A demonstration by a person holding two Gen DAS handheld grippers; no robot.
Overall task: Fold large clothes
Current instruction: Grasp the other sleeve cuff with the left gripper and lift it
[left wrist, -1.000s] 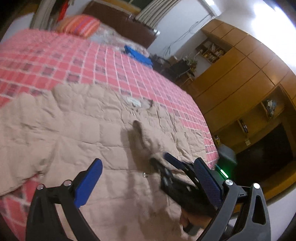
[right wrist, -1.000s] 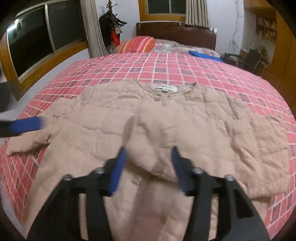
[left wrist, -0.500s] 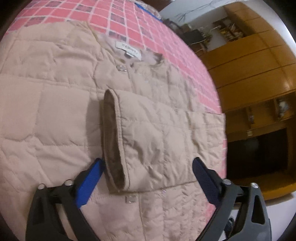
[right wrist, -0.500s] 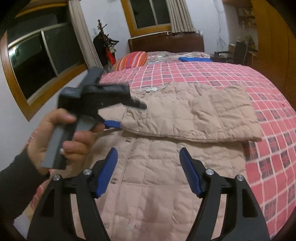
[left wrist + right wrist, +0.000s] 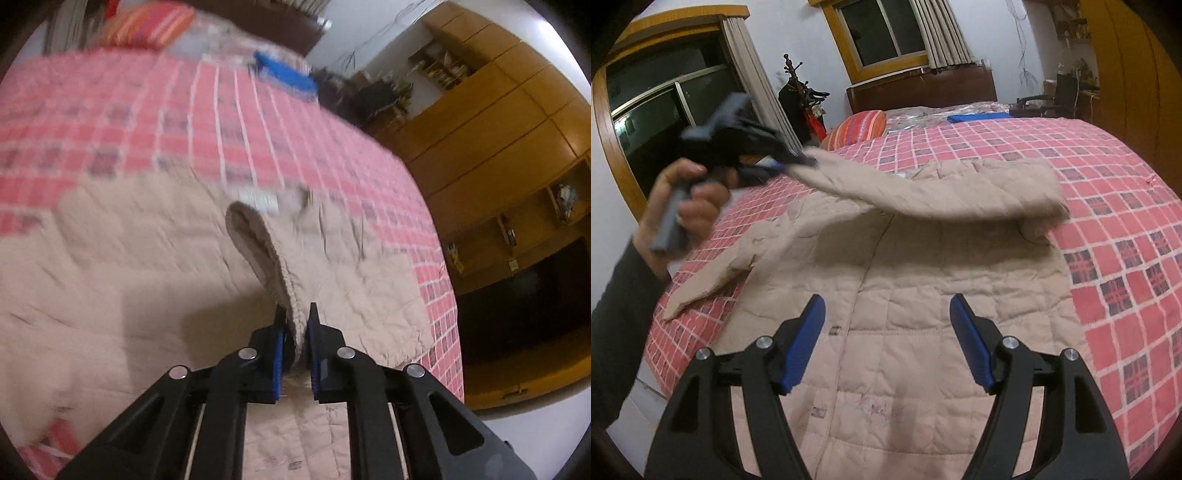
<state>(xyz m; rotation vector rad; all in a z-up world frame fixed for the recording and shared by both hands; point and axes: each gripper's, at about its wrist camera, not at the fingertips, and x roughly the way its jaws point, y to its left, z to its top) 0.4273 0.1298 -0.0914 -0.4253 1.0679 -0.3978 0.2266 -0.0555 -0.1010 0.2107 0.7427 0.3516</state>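
holding the cuff of the right-hand sleeve [image 5: 923, 192], the left tool [image 5: 294, 325] has its blue pads pressed together on the fabric and carries it raised above the beige quilted jacket [image 5: 923, 350], which lies face up and buttoned on the bed [image 5: 1126, 184] with its red checked cover. the person's hand [image 5: 683, 206] grips that tool up at the left of the right wrist view. the right tool [image 5: 886, 321] hangs over the jacket's lower front with its pads well apart, holding nothing. the other sleeve [image 5: 713, 277] lies stretched out toward the bed's left edge.

the step in hand looks like laying the lifted sleeve across the chest. to do it well, the sleeve should be drawn taut enough that the shoulder fold runs straight down the side seam, then lowered flat before the left tool lets go. the free right tool could pin the shoulder crease so the padded fabric does not spring back.
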